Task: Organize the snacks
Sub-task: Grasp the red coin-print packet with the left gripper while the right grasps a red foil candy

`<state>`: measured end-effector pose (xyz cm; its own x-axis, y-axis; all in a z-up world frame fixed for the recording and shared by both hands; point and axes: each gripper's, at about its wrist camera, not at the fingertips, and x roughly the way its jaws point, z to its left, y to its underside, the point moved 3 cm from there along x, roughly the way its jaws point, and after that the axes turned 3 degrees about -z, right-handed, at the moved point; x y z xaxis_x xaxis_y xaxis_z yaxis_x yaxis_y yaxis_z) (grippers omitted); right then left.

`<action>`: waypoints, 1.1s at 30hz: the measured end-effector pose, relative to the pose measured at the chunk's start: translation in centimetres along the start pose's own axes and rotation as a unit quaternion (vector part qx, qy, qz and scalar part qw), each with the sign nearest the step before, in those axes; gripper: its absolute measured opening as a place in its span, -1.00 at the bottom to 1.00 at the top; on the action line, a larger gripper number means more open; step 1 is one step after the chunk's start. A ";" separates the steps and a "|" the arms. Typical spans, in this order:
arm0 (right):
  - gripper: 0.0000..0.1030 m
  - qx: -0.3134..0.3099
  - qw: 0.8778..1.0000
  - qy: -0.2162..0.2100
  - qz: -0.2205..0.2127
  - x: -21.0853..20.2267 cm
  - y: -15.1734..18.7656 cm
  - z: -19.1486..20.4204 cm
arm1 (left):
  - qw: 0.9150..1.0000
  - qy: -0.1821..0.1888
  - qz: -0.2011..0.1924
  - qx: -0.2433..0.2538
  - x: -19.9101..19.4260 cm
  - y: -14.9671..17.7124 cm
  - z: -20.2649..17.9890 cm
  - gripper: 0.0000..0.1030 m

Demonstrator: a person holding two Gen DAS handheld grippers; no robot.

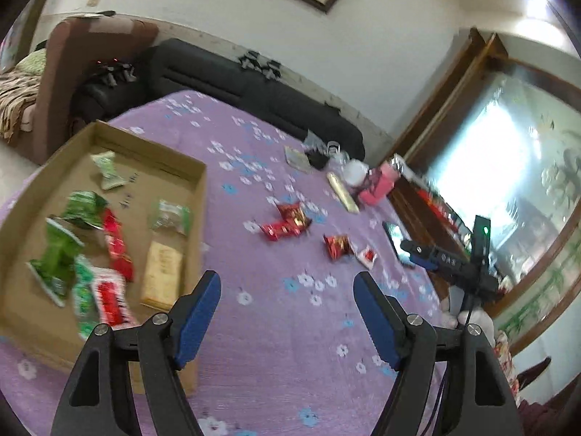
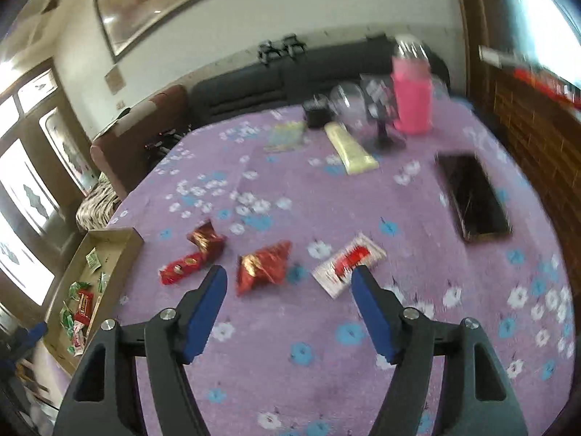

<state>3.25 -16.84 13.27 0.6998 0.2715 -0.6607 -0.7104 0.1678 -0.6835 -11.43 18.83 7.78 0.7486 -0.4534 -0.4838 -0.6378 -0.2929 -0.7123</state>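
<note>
A shallow cardboard box (image 1: 198,196) on the purple flowered cloth holds several green, red and tan snack packets (image 1: 116,243). It shows small at the left of the right wrist view (image 2: 127,238). Loose red snack packets (image 1: 287,223) lie mid-table, with another red packet (image 1: 337,245) and a small white-and-red packet (image 1: 366,256) to their right. My left gripper (image 1: 287,283) is open and empty above the cloth beside the box. My right gripper (image 2: 288,276) is open and empty, just above a red packet (image 2: 261,267) and beside the white-and-red packet (image 2: 348,263). More red packets (image 2: 196,254) lie left.
A black phone (image 2: 472,196) lies at the right. A pink bottle (image 2: 412,101), a yellow tube (image 2: 350,149), clear glass items (image 2: 346,100) and a small black object (image 2: 316,114) stand at the far edge. A dark sofa (image 1: 254,87) runs behind the table.
</note>
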 end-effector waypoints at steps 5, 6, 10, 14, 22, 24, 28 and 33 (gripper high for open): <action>0.34 0.047 0.997 -0.043 0.044 5.0 1.5 1.3 | 0.999 -0.019 0.026 0.020 1.7 0.6 -1.5 0.53; 0.34 0.059 0.996 -0.043 0.049 5.7 1.5 1.2 | 0.999 -0.024 0.028 0.025 1.9 0.5 -1.6 0.53; 0.34 0.080 0.995 -0.012 0.054 9.1 1.3 1.8 | 0.998 -0.043 0.031 0.045 2.8 -0.3 -2.0 0.53; 0.34 0.079 0.995 0.003 0.060 11.1 1.3 2.4 | 0.994 -0.061 0.048 0.071 5.6 -1.5 -2.4 0.53; -0.16 0.054 0.998 0.008 0.042 12.1 1.1 2.5 | 0.978 -0.077 0.107 0.162 14.6 -2.7 -4.8 0.53; -0.36 0.056 0.998 -0.003 0.043 12.0 1.1 2.2 | 0.972 -0.086 0.121 0.184 16.7 -2.8 -5.1 0.53; -0.39 0.065 0.996 -0.032 0.055 12.1 0.9 1.6 | 0.961 -0.107 0.135 0.218 20.2 -3.4 -4.9 0.53; -0.41 0.076 0.994 -0.049 0.060 11.8 0.8 1.4 | 0.949 -0.111 0.160 0.249 23.7 -3.7 -4.2 0.53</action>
<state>10.77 -12.14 5.38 0.6041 0.3873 -0.6965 -0.7966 0.2677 -0.5420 7.88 5.62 1.08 0.5858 -0.2482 -0.7715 -0.7158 0.2881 -0.6361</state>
